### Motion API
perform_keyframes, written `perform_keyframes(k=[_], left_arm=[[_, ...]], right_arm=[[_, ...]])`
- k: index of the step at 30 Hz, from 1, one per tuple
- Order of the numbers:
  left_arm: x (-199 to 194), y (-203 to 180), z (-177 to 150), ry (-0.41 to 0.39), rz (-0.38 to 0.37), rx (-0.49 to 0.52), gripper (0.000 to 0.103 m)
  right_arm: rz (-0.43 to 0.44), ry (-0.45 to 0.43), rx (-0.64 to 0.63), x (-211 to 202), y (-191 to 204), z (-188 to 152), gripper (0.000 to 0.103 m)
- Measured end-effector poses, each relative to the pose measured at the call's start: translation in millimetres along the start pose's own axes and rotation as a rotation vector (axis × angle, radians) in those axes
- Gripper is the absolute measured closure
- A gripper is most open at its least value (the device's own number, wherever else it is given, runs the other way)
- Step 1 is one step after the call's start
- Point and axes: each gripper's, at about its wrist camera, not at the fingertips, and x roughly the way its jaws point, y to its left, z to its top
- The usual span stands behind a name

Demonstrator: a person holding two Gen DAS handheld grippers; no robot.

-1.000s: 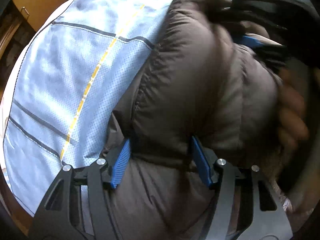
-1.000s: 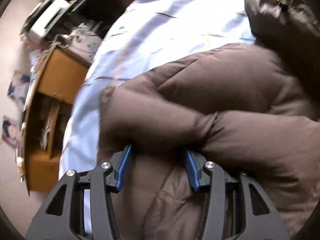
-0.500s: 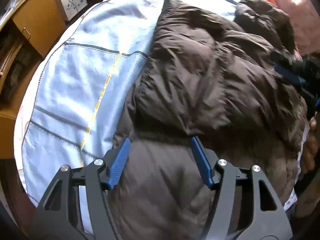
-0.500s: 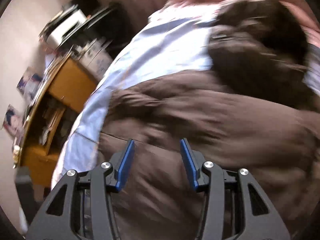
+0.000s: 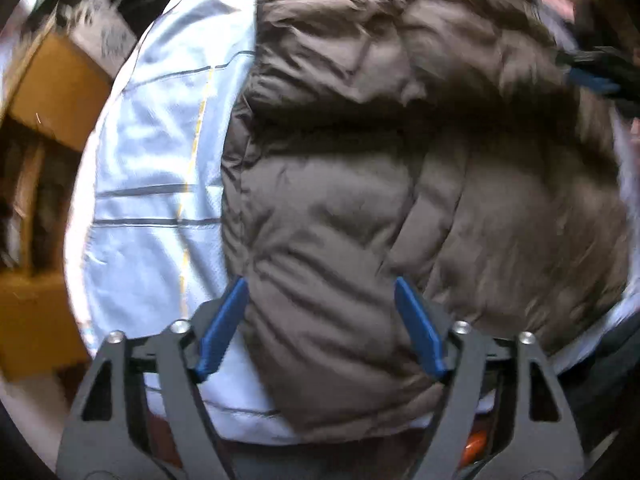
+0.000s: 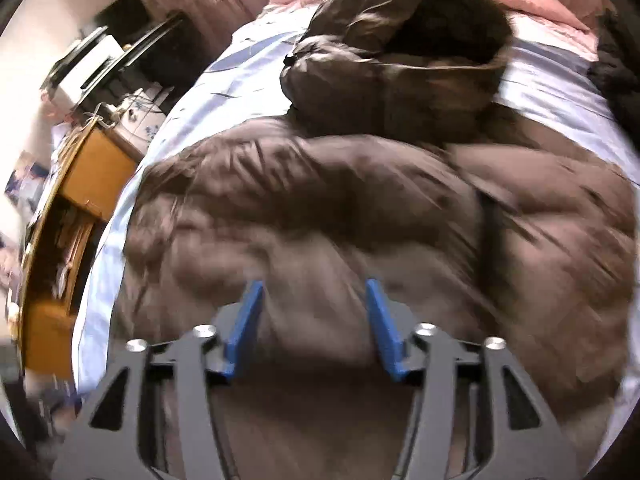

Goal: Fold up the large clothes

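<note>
A large brown puffer jacket (image 5: 400, 180) lies spread on a pale blue bedsheet (image 5: 160, 160). In the right wrist view the jacket (image 6: 360, 200) fills the middle, its hood (image 6: 400, 36) at the far end. My left gripper (image 5: 320, 292) is open, its blue fingers (image 5: 224, 328) held above the jacket's near edge with nothing between them. My right gripper (image 6: 314, 292) is open above the jacket's body, its fingers (image 6: 382, 324) apart and empty. The right gripper also shows at the right edge of the left wrist view (image 5: 600, 76).
A wooden cabinet (image 6: 80, 184) stands left of the bed, with a white device (image 6: 92, 68) and clutter behind it. Pink bedding (image 6: 540, 0) lies beyond the hood. The sheet (image 6: 224, 76) is bare to the jacket's left.
Both grippers have opened and let go of the jacket folds, then pulled back and up. The jacket now lies flatter on the sheet. The right gripper has moved to the far right.
</note>
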Motion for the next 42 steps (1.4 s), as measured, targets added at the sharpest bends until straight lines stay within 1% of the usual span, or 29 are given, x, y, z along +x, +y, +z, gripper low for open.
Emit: perform_keyframes(k=[1,2,4,7,8,9,11,12,13,14,15,16,17,18,19,23,24,26,28,29,30,31,32,34,35,36,37,39,42], left_arm=[[7,-3,-3,0.026,0.035,0.021,0.025],[17,-3,-5,0.067,0.06,0.028,0.024],[24,7,-6,0.109,0.029,-0.015,0.016],[27,25,-4,0.139,-0.02,-0.104,0.007],[34,30,-4,0.172,-0.053,-0.126,0.007],[44,30,-4,0.213,-0.093,-0.142,0.006],[58,33,-3,0.265,-0.124,-0.168,0.008],[62,34,0,0.275,-0.126,-0.176,0.015],[63,34,2,0.284,-0.132,-0.184,0.025],[62,33,6,0.289,-0.13,-0.188,0.03],[60,32,8,0.288,-0.119,-0.19,0.04],[56,30,11,0.281,-0.094,-0.191,0.048],[52,25,18,0.272,-0.069,-0.186,0.051],[47,20,16,0.261,-0.041,-0.178,0.054],[44,17,14,0.246,0.007,-0.16,0.054],[35,14,1,0.209,0.189,-0.115,0.052],[34,15,-3,0.208,0.226,-0.11,0.047],[33,14,-8,0.222,0.264,-0.087,0.036],[20,10,-5,0.217,0.321,-0.096,0.027],[9,7,-3,0.194,0.34,-0.113,0.025],[-9,6,2,0.138,0.347,-0.137,0.019],[-25,3,7,0.086,0.342,-0.156,0.01],[-48,2,13,0.005,0.323,-0.185,0.009],[-85,-1,14,-0.13,0.231,-0.233,0.008],[-99,-2,12,-0.184,0.153,-0.252,0.008],[-110,-6,4,-0.222,0.061,-0.268,0.008],[-116,-17,8,-0.244,-0.029,-0.28,0.008],[-123,-35,14,-0.255,-0.218,-0.314,0.008],[-115,-68,28,-0.243,-0.323,-0.337,0.008]], right_arm=[[-0.036,-0.011,0.023,-17,-16,-15,0.019],[-0.096,-0.026,0.077,-37,-41,-35,0.002],[-0.19,-0.025,0.203,-66,-88,-73,0.001],[-0.282,0.072,0.389,-93,-173,-140,0.001],[-0.291,0.111,0.461,-95,-195,-157,0.001],[-0.273,0.158,0.564,-94,-218,-175,0.001],[-0.208,0.217,0.667,-86,-245,-199,0.001],[-0.198,0.24,0.679,-82,-251,-209,0.001],[-0.136,0.269,0.698,-72,-252,-221,0.001],[-0.063,0.289,0.723,-66,-250,-229,0.015],[-0.034,0.293,0.728,-65,-244,-233,0.037],[-0.035,0.258,0.671,-73,-229,-231,0.056],[0.028,0.246,0.639,-77,-220,-229,0.078],[0.069,0.244,0.643,-82,-213,-229,0.085],[0.105,0.245,0.649,-90,-205,-231,0.087],[0.206,0.294,0.687,-93,-192,-269,0.088],[0.226,0.321,0.713,-90,-193,-283,0.087],[0.205,0.336,0.734,-85,-199,-291,0.074],[0.118,0.3,0.719,-79,-206,-274,0.052],[0.045,0.269,0.727,-88,-210,-269,0.033],[-0.023,0.224,0.73,-98,-210,-263,0.024],[-0.124,0.128,0.727,-120,-211,-259,0.021],[-0.236,0.019,0.73,-144,-210,-256,0.02],[-0.355,-0.129,0.768,-180,-202,-248,0.02],[-0.313,-0.161,0.786,-191,-201,-240,0.021],[-0.232,-0.183,0.787,-200,-196,-232,0.021],[-0.135,-0.205,0.738,-206,-183,-218,0.021],[-0.034,-0.225,0.63,-208,-148,-185,0.02],[0.077,-0.265,0.592,-199,-132,-126,0.014]])
